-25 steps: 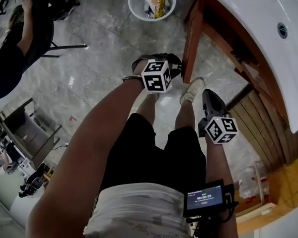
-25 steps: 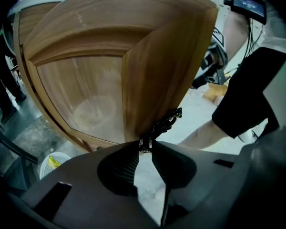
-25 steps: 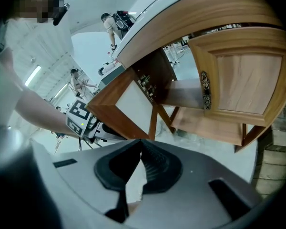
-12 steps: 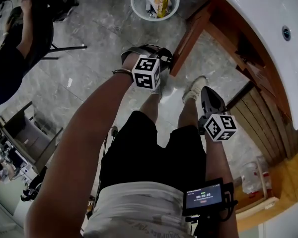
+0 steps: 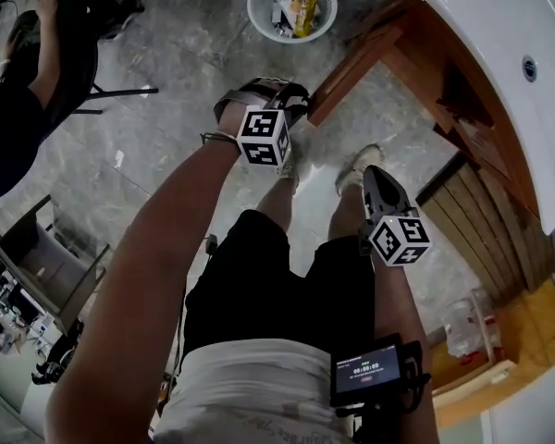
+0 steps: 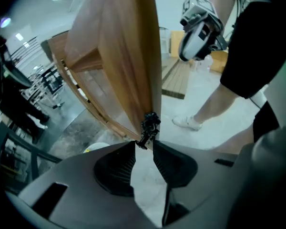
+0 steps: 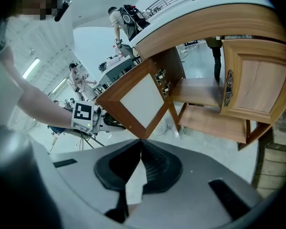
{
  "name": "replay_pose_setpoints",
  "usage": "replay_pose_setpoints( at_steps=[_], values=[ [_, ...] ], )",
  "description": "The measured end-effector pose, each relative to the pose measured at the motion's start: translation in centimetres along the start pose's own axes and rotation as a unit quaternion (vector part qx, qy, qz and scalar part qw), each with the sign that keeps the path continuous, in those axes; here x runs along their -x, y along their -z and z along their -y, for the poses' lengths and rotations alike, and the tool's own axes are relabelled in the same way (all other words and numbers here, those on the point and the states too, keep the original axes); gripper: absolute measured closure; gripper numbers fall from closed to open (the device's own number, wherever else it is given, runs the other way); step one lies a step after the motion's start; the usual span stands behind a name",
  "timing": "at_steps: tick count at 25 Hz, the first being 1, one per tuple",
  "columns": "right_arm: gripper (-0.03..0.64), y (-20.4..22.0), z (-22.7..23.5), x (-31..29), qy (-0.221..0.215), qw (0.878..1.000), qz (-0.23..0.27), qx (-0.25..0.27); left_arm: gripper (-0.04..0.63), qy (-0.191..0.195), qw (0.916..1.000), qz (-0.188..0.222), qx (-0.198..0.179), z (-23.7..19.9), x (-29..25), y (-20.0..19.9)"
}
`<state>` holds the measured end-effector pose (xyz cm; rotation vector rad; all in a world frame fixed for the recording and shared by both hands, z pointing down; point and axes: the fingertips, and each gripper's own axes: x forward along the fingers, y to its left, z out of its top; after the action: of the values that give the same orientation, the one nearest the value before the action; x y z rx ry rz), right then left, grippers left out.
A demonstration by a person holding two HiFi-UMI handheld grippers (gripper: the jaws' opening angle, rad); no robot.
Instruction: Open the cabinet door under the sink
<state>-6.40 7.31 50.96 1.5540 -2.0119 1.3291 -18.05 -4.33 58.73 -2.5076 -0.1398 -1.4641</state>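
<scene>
Two left fingers [image 6: 117,163] opening, door handle [image 6: 148,127] between

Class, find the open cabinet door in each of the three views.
Head view: open cabinet door, upper centre, seen from above.
Left gripper view: fills the upper centre, handle at its lower corner.
Right gripper view: centre left, pale inner panel showing.
Shared landmark: white sink top, in head and right gripper views.

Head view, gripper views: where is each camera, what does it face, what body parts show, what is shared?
Head view: on the head, facing steeply down; arms, legs, left gripper, right gripper.
Left gripper view: on it, facing the handle at its jaws, just opened, gripping nothing; legs.
Right gripper view: on it, jaws shut, facing the cabinet; left forearm.
Shared: the open cabinet door.
</scene>
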Motion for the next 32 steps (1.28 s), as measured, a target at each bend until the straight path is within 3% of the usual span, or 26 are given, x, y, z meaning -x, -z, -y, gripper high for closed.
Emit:
replay_pose_setpoints(
  at_steps=[3, 7, 10, 13, 15, 19, 32],
  values=[
    [0.603, 0.0, 0.1, 0.2, 0.014, 1.000, -0.002, 0.003, 0.489, -0.028, 0.9968, 0.019, 0.072, -0.3, 1.0, 0.9],
    [0.603, -1.0, 0.7, 0.8, 0.042, 0.999, 0.006, 0.003, 0.491, -0.041, 0.9838, 0.038, 0.170, 1.3, 2.7, 2.8],
    [0.603, -2.0, 1.9, 1.3, 0.067, 0.998, 0.020, -0.002, 0.500, -0.036, 0.9740, 0.049, 0.218, 3.4, 3.5, 3.5],
    [0.603, -2.2, 4.2, 1.7, 0.092, 0.995, 0.025, -0.007, 0.550, -0.028, 0.9642, 0.063, 0.256, 5.8, 3.7, 2.9],
    [0.603, -2.3, 6.0, 2.0, 0.109, 0.994, 0.025, -0.013, 0.586, -0.015, 0.9596, 0.074, 0.271, 7.4, 3.5, 1.7],
    [0.602, -2.9, 10.4, 2.3, 0.140, 0.989, 0.030, -0.029, 0.586, 0.000, 0.9512, 0.101, 0.292, 9.1, 2.8, -1.8],
    [0.601, -6.5, 21.6, 1.5, 0.197, 0.978, 0.041, -0.061, 0.586, -0.015, 0.9246, 0.153, 0.348, 9.0, 1.1, -11.7]
  ],
)
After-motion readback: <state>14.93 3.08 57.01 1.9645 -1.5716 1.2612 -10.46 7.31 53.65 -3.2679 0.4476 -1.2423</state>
